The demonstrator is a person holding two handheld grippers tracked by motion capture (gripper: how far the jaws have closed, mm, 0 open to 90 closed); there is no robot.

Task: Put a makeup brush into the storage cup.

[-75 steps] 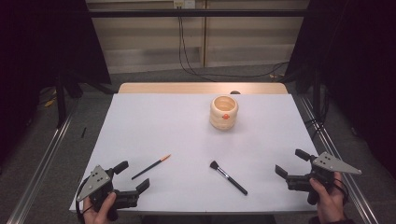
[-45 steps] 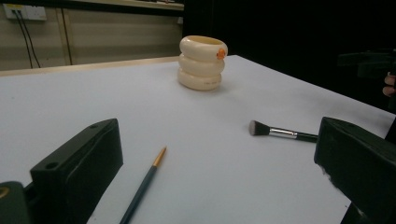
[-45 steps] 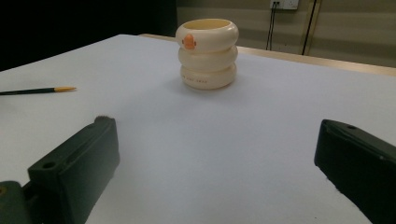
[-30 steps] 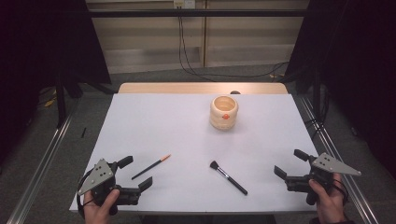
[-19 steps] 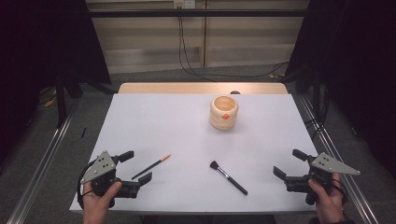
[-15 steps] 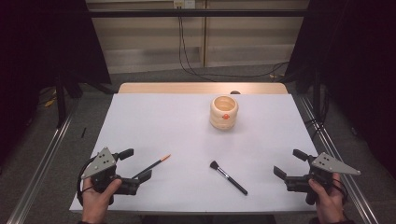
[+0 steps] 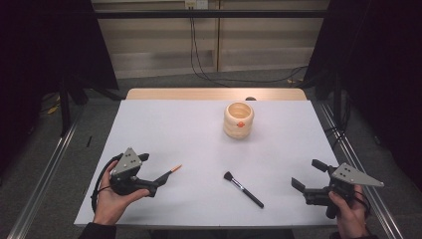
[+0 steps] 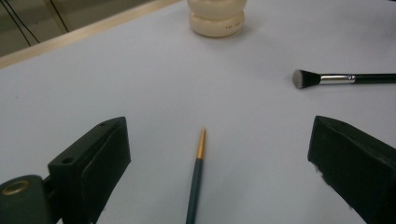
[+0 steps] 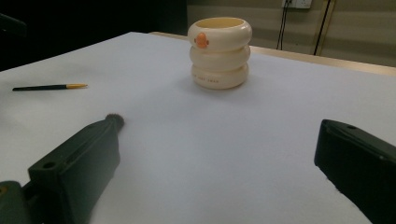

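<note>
2 grippers are on the white table [image 7: 164, 124], 1 in each hand. Change against the frame 2.5 s ago: the left gripper [image 7: 153, 180] has travelled forward and rightward from the near left corner, and its jaws now stand on either side of the dark tail of the thin pencil brush [image 7: 171, 171]; in the left gripper view that brush [image 8: 196, 179] lies on the table between the 2 spread jaws, gold ferrule pointing away, touched by neither jaw. The right gripper [image 7: 308, 175] sits at the near right edge where it was, jaws spread, nothing between them. Brush and cup positions are unchanged. Count: 2 brushes, 1 cup. The thin pencil brush lies left of centre near the front edge, orange tip aimed up and right. The black makeup brush [image 7: 243, 188] lies well apart from it, nearer the middle, bristle head toward the far left. The cream ribbed cup [image 7: 239, 119] stands upright toward the far side, an orange mark on its front.
</note>
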